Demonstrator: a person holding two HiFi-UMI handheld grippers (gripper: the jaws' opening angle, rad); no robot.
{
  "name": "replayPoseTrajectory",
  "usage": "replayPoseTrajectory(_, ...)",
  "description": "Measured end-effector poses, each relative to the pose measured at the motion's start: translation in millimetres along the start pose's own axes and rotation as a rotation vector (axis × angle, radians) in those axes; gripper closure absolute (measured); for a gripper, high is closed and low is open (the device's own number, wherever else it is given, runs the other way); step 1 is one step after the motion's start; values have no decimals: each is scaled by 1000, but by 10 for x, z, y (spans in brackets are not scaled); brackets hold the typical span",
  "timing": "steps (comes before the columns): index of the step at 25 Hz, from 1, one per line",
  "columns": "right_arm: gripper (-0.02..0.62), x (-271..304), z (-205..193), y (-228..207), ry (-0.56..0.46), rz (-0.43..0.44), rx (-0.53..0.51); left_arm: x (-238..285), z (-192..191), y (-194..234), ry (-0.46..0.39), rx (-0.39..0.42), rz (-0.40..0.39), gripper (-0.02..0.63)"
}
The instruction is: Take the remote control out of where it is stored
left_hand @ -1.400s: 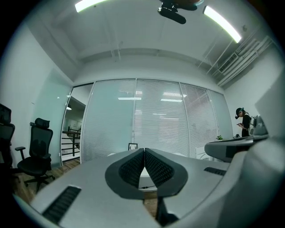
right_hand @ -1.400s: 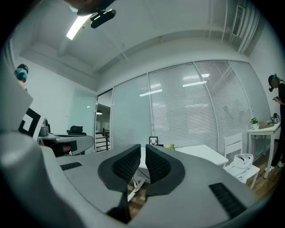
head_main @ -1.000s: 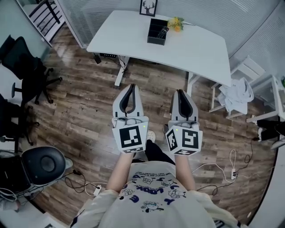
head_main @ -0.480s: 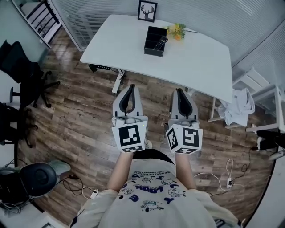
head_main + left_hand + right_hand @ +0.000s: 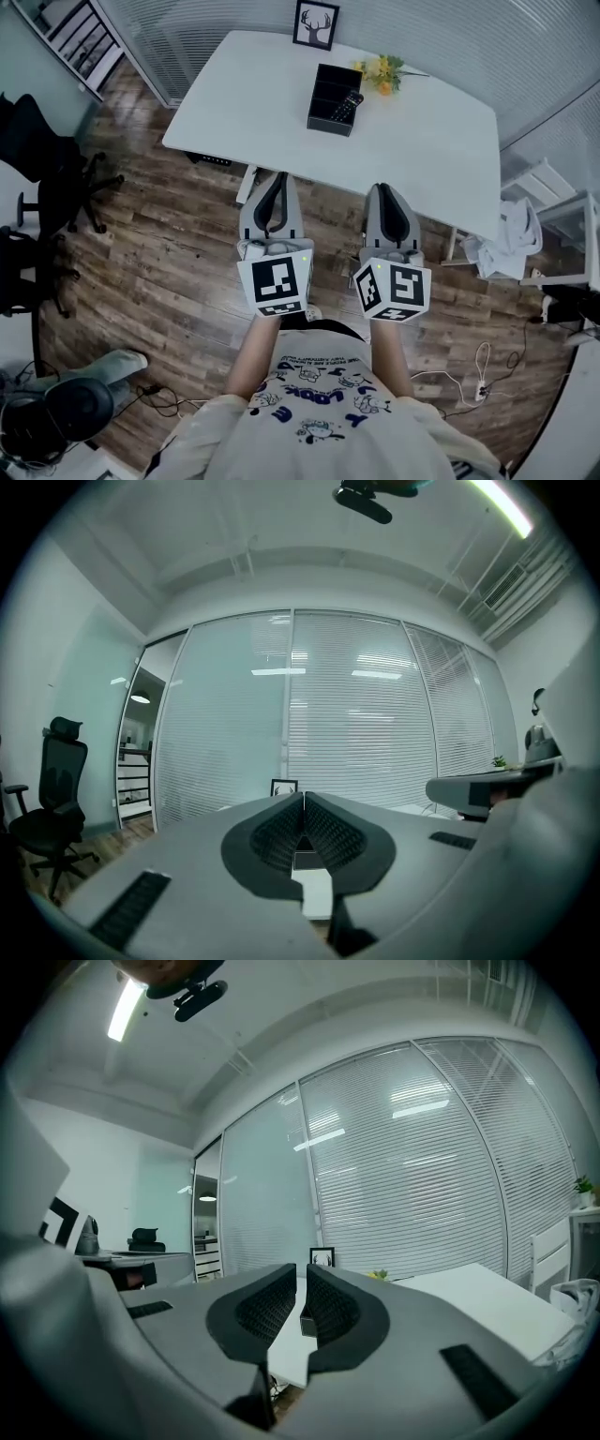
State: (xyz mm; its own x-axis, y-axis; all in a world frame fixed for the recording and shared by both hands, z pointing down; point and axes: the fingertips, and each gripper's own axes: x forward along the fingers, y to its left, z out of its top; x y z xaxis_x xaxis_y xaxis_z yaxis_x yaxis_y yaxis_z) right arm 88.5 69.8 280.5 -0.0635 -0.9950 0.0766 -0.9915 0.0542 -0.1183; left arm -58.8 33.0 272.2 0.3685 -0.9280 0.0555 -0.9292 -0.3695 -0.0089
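Note:
The remote control lies in the right-hand end of a black compartment box on the white table, far ahead of both grippers. My left gripper and right gripper are held side by side over the wooden floor, short of the table's near edge. Both are shut with nothing between the jaws. In the left gripper view the left gripper has its pads together. In the right gripper view the right gripper points at the table, with the black box showing past its jaws.
A framed deer picture and yellow flowers stand at the table's back. Black office chairs are at the left. At the right, white furniture holds a crumpled cloth. Cables lie on the floor.
The table and box have drawn nearer and lower in the head view as the person moved forward. The chair at lower left has slid toward the frame's edge. Both grippers stay shut.

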Motion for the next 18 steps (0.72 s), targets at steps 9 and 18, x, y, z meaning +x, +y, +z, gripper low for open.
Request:
replayPoseTrajectory(9, 543, 1126, -85, -177, 35, -49, 25, 1159, -113, 259, 28, -3, -75, 589)
replayPoseTrajectory(18, 543, 1940, -177, -427, 82, -128, 40, 2102, -206, 449, 67, -3, -151, 589)
